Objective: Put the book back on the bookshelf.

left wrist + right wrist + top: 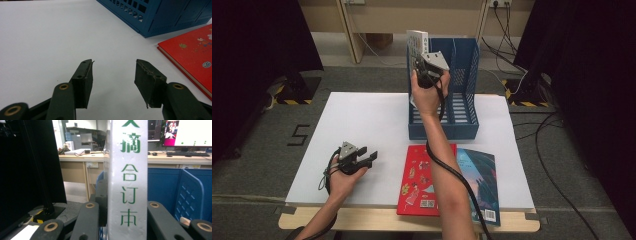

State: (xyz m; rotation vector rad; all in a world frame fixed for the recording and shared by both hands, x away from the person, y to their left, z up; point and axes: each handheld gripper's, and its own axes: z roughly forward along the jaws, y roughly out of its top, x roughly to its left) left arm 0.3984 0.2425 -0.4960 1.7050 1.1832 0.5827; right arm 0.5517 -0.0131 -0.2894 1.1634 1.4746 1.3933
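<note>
White tabletop: raised right gripper clamps upright white book; left gripper rests open, empty.

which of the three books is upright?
The white book, clamped in the right tongs at the blue rack's left side. The red book and the teal book lie flat on the table.

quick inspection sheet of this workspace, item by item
surface: white table top, bare on its left half
job's things: white book upright over blue file rack; red book and teal book flat at front edge
clutter: nothing seen
grippers: right gripper clamped on white book; left gripper open, low over the table
cables: black cable along right forearm; more on the floor
surroundings: black curtains, wooden desk behind
</note>
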